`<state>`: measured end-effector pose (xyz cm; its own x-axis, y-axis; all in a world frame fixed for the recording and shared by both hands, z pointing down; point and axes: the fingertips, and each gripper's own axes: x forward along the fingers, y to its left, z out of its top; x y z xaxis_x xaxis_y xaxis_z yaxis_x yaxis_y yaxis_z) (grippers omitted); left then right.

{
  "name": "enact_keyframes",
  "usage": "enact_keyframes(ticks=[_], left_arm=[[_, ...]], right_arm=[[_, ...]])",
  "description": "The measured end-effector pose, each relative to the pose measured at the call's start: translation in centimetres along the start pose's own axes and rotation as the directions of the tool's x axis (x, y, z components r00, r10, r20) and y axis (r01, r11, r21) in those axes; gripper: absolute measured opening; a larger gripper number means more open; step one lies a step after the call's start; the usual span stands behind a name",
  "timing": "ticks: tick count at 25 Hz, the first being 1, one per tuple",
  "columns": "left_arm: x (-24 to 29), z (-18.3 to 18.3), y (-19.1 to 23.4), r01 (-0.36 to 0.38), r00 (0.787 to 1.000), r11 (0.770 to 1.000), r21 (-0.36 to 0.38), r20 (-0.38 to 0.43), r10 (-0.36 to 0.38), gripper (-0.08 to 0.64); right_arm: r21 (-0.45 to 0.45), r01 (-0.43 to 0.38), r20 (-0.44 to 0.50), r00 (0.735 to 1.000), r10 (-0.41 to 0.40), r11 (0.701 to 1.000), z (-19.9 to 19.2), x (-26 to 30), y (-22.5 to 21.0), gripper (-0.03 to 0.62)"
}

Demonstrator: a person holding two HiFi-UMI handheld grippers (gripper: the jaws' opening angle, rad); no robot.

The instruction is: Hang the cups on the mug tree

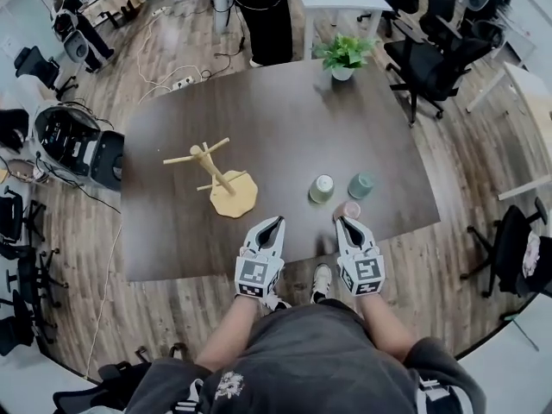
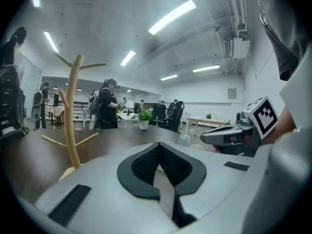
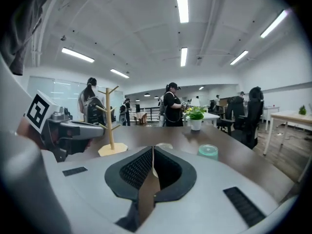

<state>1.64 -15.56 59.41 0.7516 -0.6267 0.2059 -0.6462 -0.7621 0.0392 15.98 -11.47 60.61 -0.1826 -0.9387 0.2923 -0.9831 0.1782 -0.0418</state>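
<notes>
Hovering at table (image 1: pixel 285 119) near edge, left gripper (image 1: pixel 278 222) and right gripper (image 1: pixel 341 222), jaws together, empty; pink cup (image 1: pixel 348 210) just beyond right tips; green cup (image 1: pixel 322 188), teal cup (image 1: pixel 360 185) behind; tree (image 1: pixel 226 184) standing left, open room around, well inside every edge.

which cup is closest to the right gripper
The pink cup, just ahead of the tips of the right gripper; the pale green cup and the teal cup stand farther back.

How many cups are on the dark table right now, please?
3: a pale green cup right of the wooden mug tree, a teal cup further right, and a pink cup just ahead of the right gripper. None appears hidden.
</notes>
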Motion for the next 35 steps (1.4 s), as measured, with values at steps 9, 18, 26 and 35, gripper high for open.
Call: enact_keyframes(ticks=[9,18,26,35], left_arm=[[3.3,-1.8,-3.7,0.083,0.996,0.997,0.001,-0.042,-0.083,0.008],[3.1,-2.9,-0.1,0.002,0.997,1.000,-0.002,-0.079,-0.002,0.008],[1.6,-4.6,0.8,-0.073,0.994,0.994,-0.075,-0.085,0.067,0.008],[0.9,-4.6,0.5,-0.072,0.994,0.995,-0.071,-0.087,0.066,0.008]], right_arm=[[0.009,0.114,-0.054,0.992,-0.113,0.993,-2.9,-1.0,-5.0,0.208],[-0.009,0.081,-0.167,0.983,-0.082,0.997,-7.4,2.4,-6.5,0.345],[-0.056,0.058,-0.224,0.972,-0.069,0.997,-9.1,4.2,-6.4,0.356],[-0.068,0.107,-0.246,0.962,-0.121,0.992,-9.5,4.3,-6.7,0.334]])
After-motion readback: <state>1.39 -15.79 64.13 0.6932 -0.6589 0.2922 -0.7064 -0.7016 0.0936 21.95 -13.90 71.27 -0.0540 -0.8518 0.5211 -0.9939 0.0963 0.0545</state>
